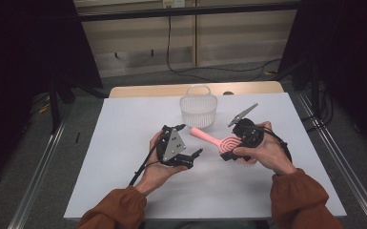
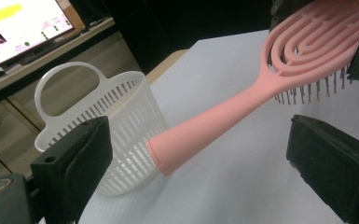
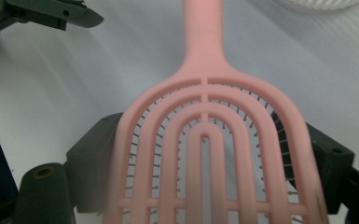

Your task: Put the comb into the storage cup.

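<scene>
Right claw (image 3: 205, 186) grips pink brush (image 3: 205, 140), head's base cut off; left claw (image 2: 205, 154) wide.

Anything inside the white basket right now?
The white slotted basket looks empty in the high view and through its slats in the left gripper view, but its floor is partly hidden by its wall. The pink hairbrush is outside it, held by the right tool.

Dim room, black at both sides; white table sheet (image 1: 124, 157) evenly lit from above, soft shadows under hands. High view slightly soft. Monitor (image 2: 18, 28) overexposed (glare); near jaws blurred.
</scene>
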The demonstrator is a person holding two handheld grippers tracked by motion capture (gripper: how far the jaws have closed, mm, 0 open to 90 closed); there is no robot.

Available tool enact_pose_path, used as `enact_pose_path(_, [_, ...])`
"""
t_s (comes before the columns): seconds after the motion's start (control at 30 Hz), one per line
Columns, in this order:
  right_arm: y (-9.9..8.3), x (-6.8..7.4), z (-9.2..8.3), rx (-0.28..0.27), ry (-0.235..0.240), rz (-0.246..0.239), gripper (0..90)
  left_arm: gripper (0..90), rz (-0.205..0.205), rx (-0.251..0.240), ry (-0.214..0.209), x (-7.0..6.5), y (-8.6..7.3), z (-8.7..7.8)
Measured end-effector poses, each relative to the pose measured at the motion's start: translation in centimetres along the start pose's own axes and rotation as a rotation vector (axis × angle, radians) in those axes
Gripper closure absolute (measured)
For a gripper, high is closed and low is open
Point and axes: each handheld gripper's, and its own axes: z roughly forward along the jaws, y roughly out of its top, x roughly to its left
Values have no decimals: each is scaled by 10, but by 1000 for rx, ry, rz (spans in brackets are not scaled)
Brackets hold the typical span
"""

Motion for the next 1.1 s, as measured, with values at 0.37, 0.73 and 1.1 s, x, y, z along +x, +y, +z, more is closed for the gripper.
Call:
enact_pose_path(0.37, [5, 12, 2, -6, 30, -25, 204, 124, 131, 28, 46, -8, -1, 4])
enact_pose_path(0.73, [16, 23, 3, -16, 67, -37, 204, 192, 234, 38, 75, -13, -1, 3])
enact_pose_path(1.1, [31, 33, 16, 15, 88, -62, 204, 299, 320, 56, 75, -18, -1, 1])
